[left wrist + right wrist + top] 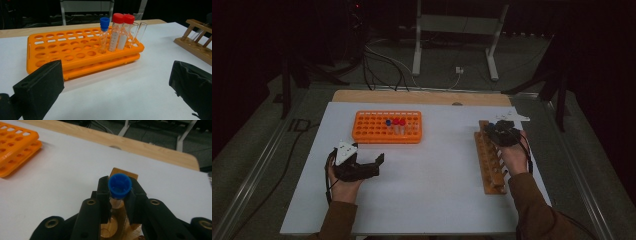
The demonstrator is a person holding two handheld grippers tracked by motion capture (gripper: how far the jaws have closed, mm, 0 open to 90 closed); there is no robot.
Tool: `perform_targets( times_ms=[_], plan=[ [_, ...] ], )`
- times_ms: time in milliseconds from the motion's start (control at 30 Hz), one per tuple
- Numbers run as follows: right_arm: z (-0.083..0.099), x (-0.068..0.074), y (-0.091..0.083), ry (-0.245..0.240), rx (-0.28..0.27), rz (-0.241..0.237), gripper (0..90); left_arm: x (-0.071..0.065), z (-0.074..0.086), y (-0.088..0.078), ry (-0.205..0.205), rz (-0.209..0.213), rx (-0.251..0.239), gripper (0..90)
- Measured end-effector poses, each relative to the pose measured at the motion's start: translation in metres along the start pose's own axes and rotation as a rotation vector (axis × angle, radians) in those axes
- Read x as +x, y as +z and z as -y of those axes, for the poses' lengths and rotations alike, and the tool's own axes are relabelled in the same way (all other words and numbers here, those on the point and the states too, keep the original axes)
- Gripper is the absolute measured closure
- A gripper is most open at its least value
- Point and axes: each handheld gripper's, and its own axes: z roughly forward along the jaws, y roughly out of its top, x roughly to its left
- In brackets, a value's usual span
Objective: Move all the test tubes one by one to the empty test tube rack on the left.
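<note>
White table (422,200) under everything. Orange rack (387,126) at the far middle holds one blue-capped and two red-capped tubes. Wooden rack (490,162) on your right. Your left gripper (374,165) sits on the table near the orange rack, fingers wide open, empty. Your right gripper (119,195) has its fingers clamped on a blue-capped tube (120,185) standing in the wooden rack's far end.

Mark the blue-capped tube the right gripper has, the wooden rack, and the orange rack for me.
blue-capped tube (120,185): right gripper view, top of its blue cap.
wooden rack (490,170): high view, middle of its top rail.
orange rack (62,50): left gripper view, top plate among empty holes.
</note>
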Motion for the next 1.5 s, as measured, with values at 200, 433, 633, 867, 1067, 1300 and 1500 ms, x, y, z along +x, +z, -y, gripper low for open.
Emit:
perform_targets(
  times_ms=[200, 433, 633, 867, 1067, 1300, 1500],
  plan=[
    [-0.004, 0.002, -0.013, -0.019, -0.045, 0.016, 75.6, -0.001, 0.0, 0.001, -0.001, 0.0, 0.001, 0.6],
    [-0.01, 0.005, -0.027, -0.062, -0.087, 0.036, 75.6, -0.004, -0.001, -0.001, 0.011, -0.007, -0.016, 0.7],
    [-0.015, 0.004, -0.039, -0.062, -0.124, 0.033, 75.6, -0.005, -0.001, -0.001, 0.011, -0.009, -0.014, 0.7],
    [-0.022, 0.005, -0.052, -0.053, -0.166, -0.001, 75.6, -0.005, -0.005, -0.001, -0.025, 0.016, -0.032, 0.7],
    [-0.023, 0.013, -0.056, -0.046, -0.176, -0.068, 75.5, -0.011, -0.011, 0.002, -0.001, 0.038, -0.018, 1.5],
    [-0.024, 0.03, -0.056, -0.063, -0.168, -0.136, 75.4, -0.027, -0.022, 0.01, 0.055, 0.07, -0.007, 3.5],
    [-0.027, 0.046, -0.055, -0.082, -0.16, -0.18, 75.3, -0.039, -0.034, 0.015, 0.095, 0.088, -0.016, 6.2]
  ],
)
